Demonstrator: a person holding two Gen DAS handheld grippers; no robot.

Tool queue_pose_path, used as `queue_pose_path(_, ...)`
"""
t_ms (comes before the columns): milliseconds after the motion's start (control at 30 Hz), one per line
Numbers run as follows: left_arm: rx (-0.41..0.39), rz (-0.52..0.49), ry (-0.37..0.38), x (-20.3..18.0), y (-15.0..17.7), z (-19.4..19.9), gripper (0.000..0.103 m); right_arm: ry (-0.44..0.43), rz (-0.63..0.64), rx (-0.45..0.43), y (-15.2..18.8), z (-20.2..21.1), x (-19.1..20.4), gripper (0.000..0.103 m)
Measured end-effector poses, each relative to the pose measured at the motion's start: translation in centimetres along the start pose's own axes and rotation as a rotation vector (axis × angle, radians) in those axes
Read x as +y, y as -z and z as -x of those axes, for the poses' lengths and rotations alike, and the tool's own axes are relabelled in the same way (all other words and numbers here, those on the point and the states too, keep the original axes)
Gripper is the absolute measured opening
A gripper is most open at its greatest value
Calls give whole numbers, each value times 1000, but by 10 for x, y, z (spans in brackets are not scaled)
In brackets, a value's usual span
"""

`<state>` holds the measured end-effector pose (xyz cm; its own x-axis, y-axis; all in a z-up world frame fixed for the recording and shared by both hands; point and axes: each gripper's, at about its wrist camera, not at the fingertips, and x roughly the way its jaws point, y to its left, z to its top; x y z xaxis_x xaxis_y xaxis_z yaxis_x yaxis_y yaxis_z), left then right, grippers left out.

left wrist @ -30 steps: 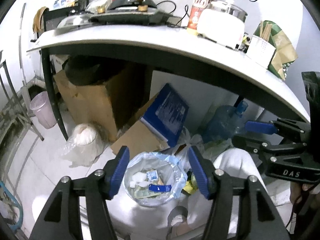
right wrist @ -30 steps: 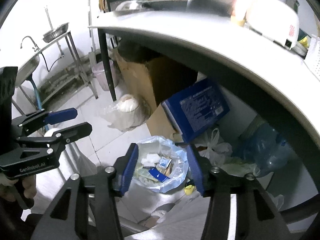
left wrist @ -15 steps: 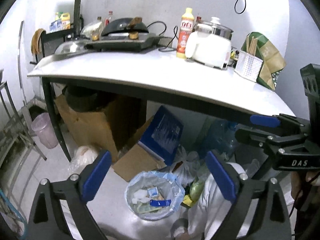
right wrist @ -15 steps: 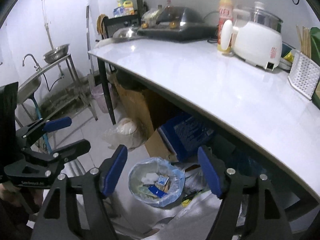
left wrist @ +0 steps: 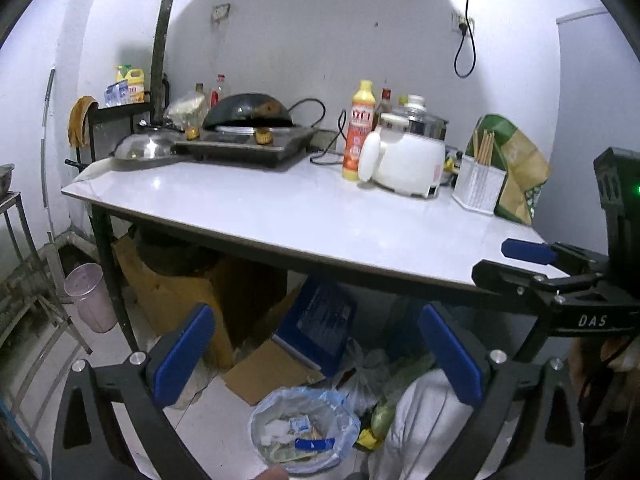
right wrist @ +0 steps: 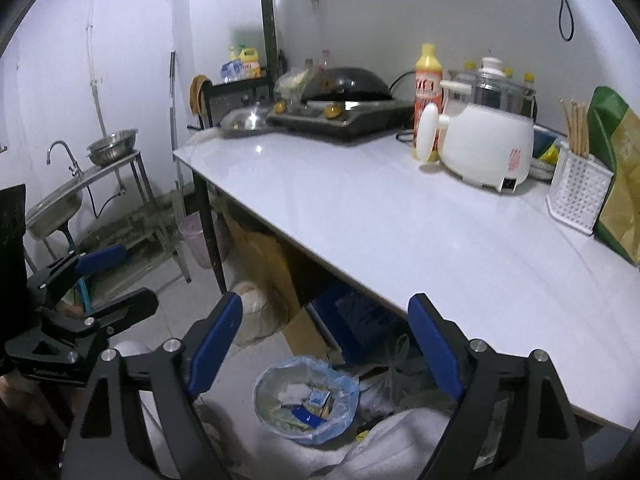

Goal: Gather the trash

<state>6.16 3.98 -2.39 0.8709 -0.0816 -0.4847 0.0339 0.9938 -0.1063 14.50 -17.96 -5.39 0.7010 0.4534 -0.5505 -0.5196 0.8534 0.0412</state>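
- Both tongs hang wide apart and empty: the left tongs and right tongs each frame the bin on the floor below the counter.
- The step in hand looks like searching for more rubbish; the counter front shows bare white, so I would scan the back row by the rice cooker and the floor under the counter.
- Keep the tongs spread until a scrap sits between the pads, then close gently; wrappers are light and slip.
- Carry each piece straight over the bin's mouth before letting go.
- The bin is small and round, lined with a pale blue bag.
- It holds white paper, small packets and a blue strip, roughly half full as far as I can judge.
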Motion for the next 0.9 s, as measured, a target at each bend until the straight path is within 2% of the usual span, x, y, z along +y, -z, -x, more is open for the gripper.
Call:
queue_pose_path(100, -26, -17, -19, -2, -5, 8, 103, 6, 6, -26, -6, 9, 2, 90)
queue_pose_path(267, -40, -64, -5, -9, -10, 16, 103, 9, 20, -54, -12, 20, 6, 90)
queue_pose_path(567, -37, -28, -10, -2, -9, 18, 103, -6, 43, -83, -16, 22, 13, 91)
queue_pose_path(900, -24, 5, -30, 9, -4, 11, 103, -5, 54, -56, -13, 6, 16, 91)
